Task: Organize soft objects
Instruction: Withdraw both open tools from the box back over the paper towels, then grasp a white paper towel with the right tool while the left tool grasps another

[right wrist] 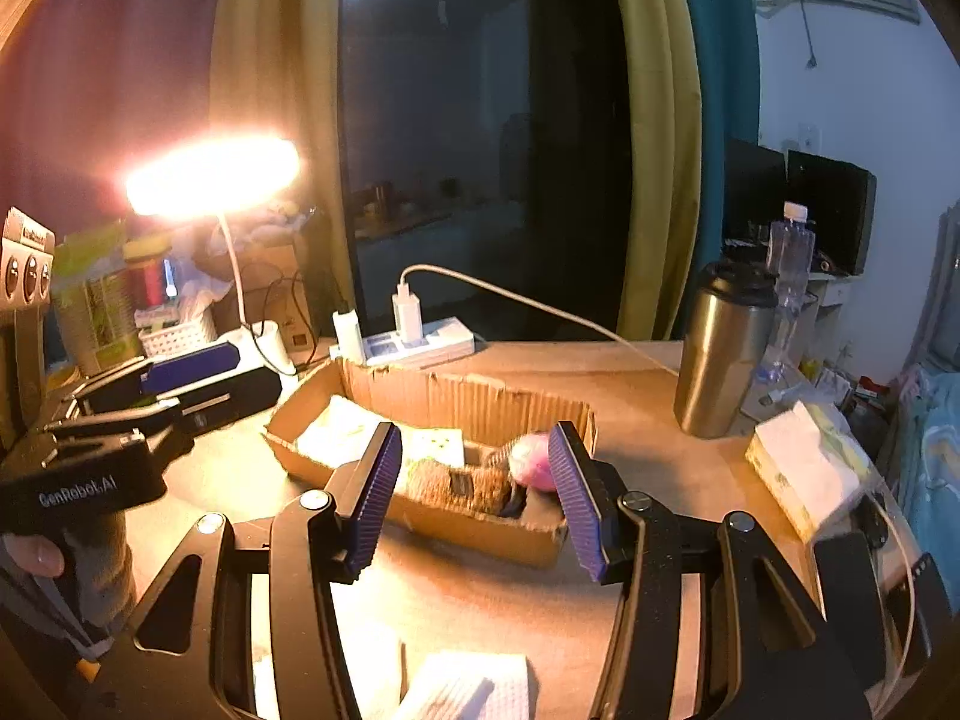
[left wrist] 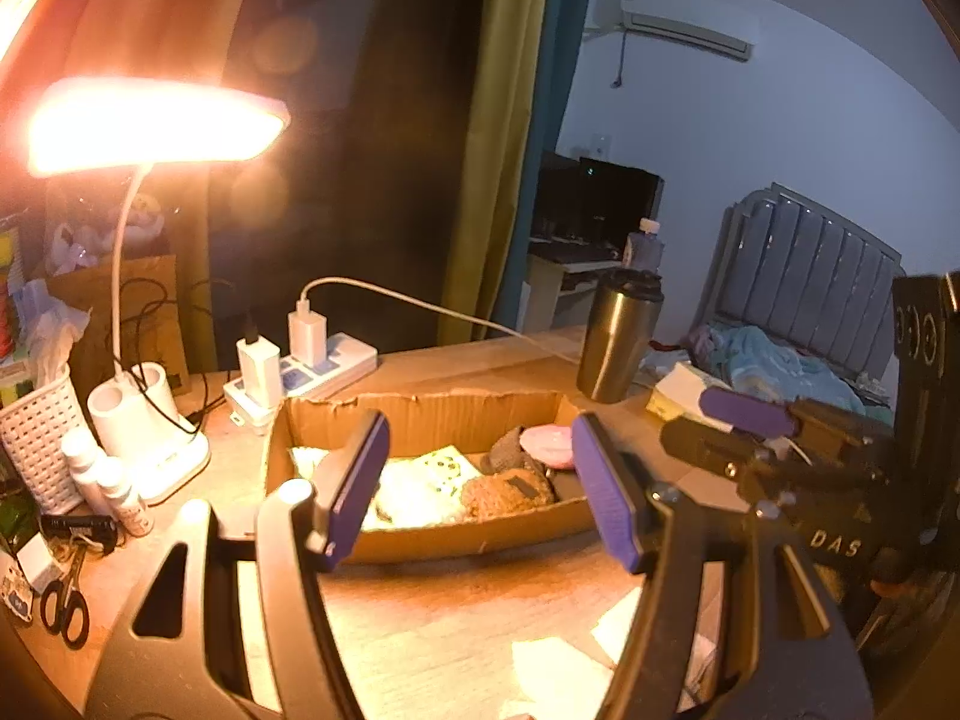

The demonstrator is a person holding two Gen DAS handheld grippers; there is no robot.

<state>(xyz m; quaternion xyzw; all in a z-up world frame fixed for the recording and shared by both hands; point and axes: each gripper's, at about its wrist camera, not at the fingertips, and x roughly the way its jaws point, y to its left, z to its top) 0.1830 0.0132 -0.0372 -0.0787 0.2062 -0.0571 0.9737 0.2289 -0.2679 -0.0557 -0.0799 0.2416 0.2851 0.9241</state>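
Note:
A shallow cardboard box (left wrist: 420, 411) (right wrist: 480, 399) sits on the wooden desk. In it lie a white patterned cloth (left wrist: 426, 480) (right wrist: 441, 447), a brown knitted piece (left wrist: 507, 492) (right wrist: 456, 483) and a pink soft object (left wrist: 549, 444) (right wrist: 534, 462). My left gripper (left wrist: 480, 486) is open and empty, hovering just in front of the box. My right gripper (right wrist: 474, 492) is open and empty, also in front of the box; it shows at the right of the left wrist view (left wrist: 750, 414).
A lit desk lamp (left wrist: 150, 120) stands at the left with a power strip (left wrist: 312, 372), a white basket (left wrist: 36, 438), small bottles and scissors (left wrist: 66, 600). A steel tumbler (right wrist: 720, 354) and tissue pack (right wrist: 804, 468) stand right. White tissues (right wrist: 468, 690) lie near the front.

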